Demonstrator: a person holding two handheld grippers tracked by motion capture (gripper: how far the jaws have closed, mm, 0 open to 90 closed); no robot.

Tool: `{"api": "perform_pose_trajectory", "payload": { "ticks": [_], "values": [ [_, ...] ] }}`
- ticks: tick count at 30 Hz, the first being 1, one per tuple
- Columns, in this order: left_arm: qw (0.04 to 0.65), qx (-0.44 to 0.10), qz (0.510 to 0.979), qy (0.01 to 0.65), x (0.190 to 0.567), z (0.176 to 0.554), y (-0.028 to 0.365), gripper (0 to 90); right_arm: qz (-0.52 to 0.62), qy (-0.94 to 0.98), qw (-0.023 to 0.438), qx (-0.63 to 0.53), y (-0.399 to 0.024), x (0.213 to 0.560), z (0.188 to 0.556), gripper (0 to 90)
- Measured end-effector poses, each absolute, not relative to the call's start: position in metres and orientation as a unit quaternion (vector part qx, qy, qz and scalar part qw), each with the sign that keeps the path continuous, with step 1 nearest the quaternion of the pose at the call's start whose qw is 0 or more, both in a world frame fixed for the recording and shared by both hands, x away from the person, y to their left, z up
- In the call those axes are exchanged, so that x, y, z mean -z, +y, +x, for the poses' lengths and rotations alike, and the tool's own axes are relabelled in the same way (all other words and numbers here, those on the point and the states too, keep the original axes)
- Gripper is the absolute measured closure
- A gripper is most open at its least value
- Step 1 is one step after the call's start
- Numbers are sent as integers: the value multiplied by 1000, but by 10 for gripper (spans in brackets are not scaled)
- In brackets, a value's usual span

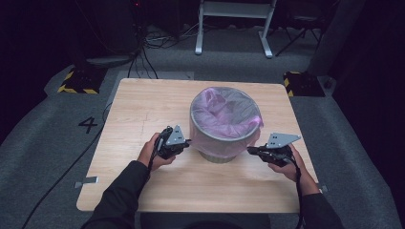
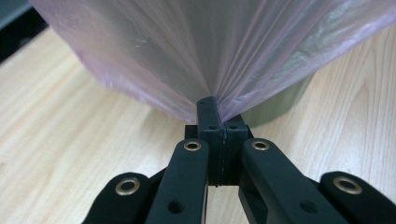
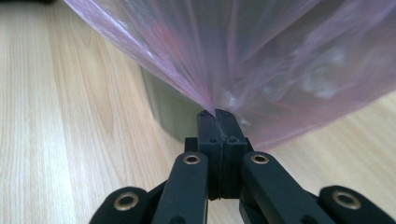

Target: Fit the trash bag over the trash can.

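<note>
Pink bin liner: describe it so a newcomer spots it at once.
On the wooden table, right of centre, stands a round grey wastebasket. The pink bin liner is the thin see-through plastic lining it and folded over its rim, pinched either side by the left gripper and right gripper.

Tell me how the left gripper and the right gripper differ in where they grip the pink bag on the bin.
The left gripper pinches the pink bag at the bin's left side; the right gripper pinches it at the right side. In the high view the left gripper sits slightly farther up the table than the right gripper. Both are shut on the bag's overhanging film, low on the bin's outside.
</note>
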State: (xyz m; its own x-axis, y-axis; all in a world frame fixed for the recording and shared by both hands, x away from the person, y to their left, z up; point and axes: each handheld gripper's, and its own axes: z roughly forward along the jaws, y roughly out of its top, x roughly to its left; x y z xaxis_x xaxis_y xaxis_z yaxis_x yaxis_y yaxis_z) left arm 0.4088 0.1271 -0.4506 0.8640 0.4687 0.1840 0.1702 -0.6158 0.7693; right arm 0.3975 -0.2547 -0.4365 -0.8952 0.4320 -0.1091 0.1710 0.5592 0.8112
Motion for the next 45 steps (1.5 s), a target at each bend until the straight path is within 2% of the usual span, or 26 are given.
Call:
{"api": "perform_pose_trajectory", "payload": {
  "ticks": [4, 5, 8, 9, 11, 13, 15, 17, 19, 24, 30, 38, 45],
  "values": [
    [384, -182, 885, 188, 459, 410, 125, 896, 183, 880, 134, -417, -252, 448, 399, 900],
    [379, -182, 887, 194, 461, 411, 124, 861, 187, 882, 133, -413, -252, 450, 401, 900],
    [375, -184, 881, 222, 465, 411, 129, 548, 204, 875, 128, -419, -256, 455, 405, 880],
    [375, -183, 877, 241, 466, 410, 131, 439, 210, 872, 127, -423, -258, 455, 405, 822],
    [378, -169, 872, 259, 466, 409, 137, 313, 222, 865, 126, -432, -262, 454, 405, 712],
    [392, -164, 865, 268, 465, 403, 147, 271, 229, 857, 110, -449, -268, 452, 404, 532],
    [398, -157, 861, 274, 465, 396, 154, 208, 230, 849, 100, -464, -274, 448, 400, 414],
    [392, -149, 863, 282, 466, 389, 159, 202, 233, 842, 114, -472, -282, 442, 393, 309],
    [377, -157, 867, 285, 470, 382, 161, 200, 240, 830, 122, -488, -290, 435, 385, 257],
    [333, -161, 882, 291, 486, 371, 163, 189, 251, 806, 142, -516, -299, 414, 374, 230],
    [336, -143, 882, 299, 493, 363, 170, 196, 230, 798, 187, -524, -294, 381, 364, 201],
    [337, -130, 881, 306, 497, 357, 173, 197, 216, 792, 231, -522, -280, 333, 364, 210],
    [348, -120, 878, 306, 499, 358, 177, 193, 210, 801, 249, -503, -263, 320, 373, 214]
  ]
}}
